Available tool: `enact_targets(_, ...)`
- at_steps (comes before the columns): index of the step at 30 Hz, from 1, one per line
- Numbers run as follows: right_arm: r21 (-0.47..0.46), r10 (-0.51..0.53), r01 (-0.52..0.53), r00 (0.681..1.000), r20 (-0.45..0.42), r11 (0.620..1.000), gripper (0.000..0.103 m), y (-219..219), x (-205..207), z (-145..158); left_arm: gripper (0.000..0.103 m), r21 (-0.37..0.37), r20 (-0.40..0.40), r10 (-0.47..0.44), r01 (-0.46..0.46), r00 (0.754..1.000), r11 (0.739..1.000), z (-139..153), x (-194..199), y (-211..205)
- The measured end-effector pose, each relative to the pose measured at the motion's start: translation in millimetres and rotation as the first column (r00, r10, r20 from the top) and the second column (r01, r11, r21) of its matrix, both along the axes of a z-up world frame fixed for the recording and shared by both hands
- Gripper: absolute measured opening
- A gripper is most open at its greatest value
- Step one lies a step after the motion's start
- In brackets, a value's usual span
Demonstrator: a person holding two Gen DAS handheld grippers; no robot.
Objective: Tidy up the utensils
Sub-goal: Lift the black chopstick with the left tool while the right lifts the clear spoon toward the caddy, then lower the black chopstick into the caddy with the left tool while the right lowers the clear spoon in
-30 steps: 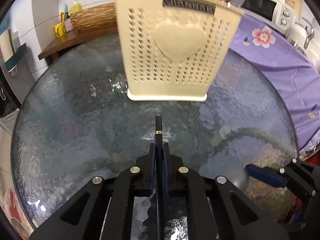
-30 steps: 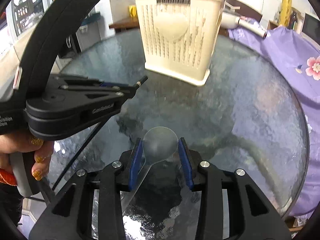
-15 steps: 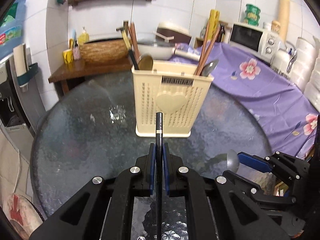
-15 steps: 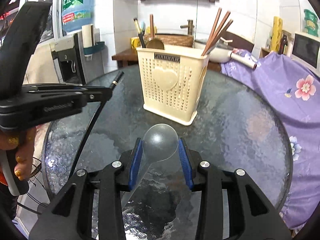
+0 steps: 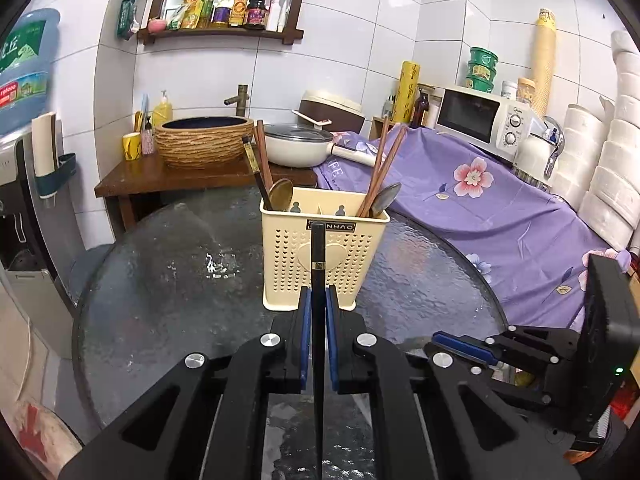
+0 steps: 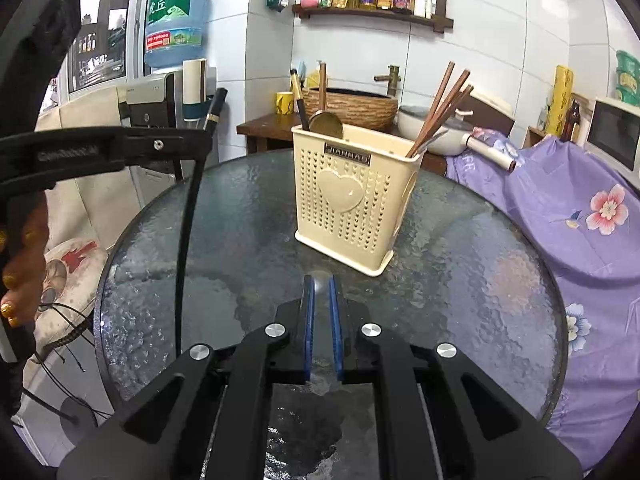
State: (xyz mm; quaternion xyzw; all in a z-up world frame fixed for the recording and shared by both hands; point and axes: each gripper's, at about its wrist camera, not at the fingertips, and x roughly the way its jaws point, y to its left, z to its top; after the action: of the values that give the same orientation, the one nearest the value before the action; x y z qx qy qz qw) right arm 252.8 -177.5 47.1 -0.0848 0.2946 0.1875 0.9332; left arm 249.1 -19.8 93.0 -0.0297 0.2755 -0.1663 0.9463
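A cream perforated utensil holder [image 5: 324, 256] stands on the round glass table [image 5: 168, 280]; it also shows in the right wrist view [image 6: 352, 196]. It holds brown chopsticks [image 5: 382, 168], a black chopstick and spoons. My left gripper [image 5: 318, 300] is shut on a black chopstick [image 5: 318, 264] that points at the holder; the left gripper shows at the left of the right wrist view [image 6: 192, 144]. My right gripper [image 6: 321, 292] is nearly closed on the edge of a clear plastic spoon [image 6: 321, 286], seen edge-on between the blue pads.
A purple flowered cloth [image 5: 500, 208] covers the counter at right, with a microwave [image 5: 484, 124]. A wooden side table with a woven basin [image 5: 204, 140] and a white pan [image 5: 300, 148] stand behind the glass table. A water dispenser [image 6: 172, 60] is at left.
Both grippers have risen and pulled back from the holder, so it looks smaller and lower. The clear spoon has turned from flat to edge-on and the right jaws have narrowed on it.
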Motion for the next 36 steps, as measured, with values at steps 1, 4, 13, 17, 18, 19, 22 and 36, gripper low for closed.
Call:
enact_targets(1, -0.001, -0.002, 0.002, 1.000, -0.017, 1.000, 0.008, 0, 4, -3, 0.007, 0.002, 0.000, 0.002, -0.002, 1.000, 1.000, -1, 0, -1)
enact_targets(4, 0.041, -0.012, 0.014, 0.999, -0.052, 0.999, 0.015, -4, 11, -9, 0.007, 0.000, 0.000, 0.006, -0.006, 1.000, 1.000, -1, -1, 3)
enact_targets(13, 0.007, -0.020, 0.022, 0.974, -0.225, 1.000, 0.043, 30, 75, -51, 0.007, -0.015, 0.003, 0.029, -0.029, 1.000, 0.999, 0, -4, 12)
enact_targets(17, -0.034, -0.016, 0.007, 0.960, -0.280, 0.999, 0.043, 53, 108, -69, 0.007, -0.024, 0.012, 0.033, -0.033, 0.999, 0.999, 1, -10, 16)
enact_targets(18, -0.047, -0.015, 0.002, 0.958, -0.285, 0.999, 0.043, 57, 112, -73, 0.007, -0.024, 0.015, 0.033, -0.033, 0.999, 0.999, 1, -11, 16)
enact_targets(19, -0.059, -0.019, 0.002, 0.957, -0.290, 0.998, 0.043, 62, 118, -76, 0.007, -0.023, 0.019, 0.032, -0.032, 0.999, 0.999, 1, -13, 17)
enact_targets(22, -0.086, -0.033, 0.007, 0.951, -0.308, 0.996, 0.043, 70, 130, -84, 0.007, -0.023, 0.026, 0.031, -0.031, 0.999, 0.999, 2, -16, 18)
enact_targets(36, -0.096, -0.084, 0.054, 0.932, -0.352, 0.994, 0.042, 94, 164, -99, 0.007, -0.027, 0.035, 0.012, -0.011, 0.999, 1.000, 3, -22, 21)
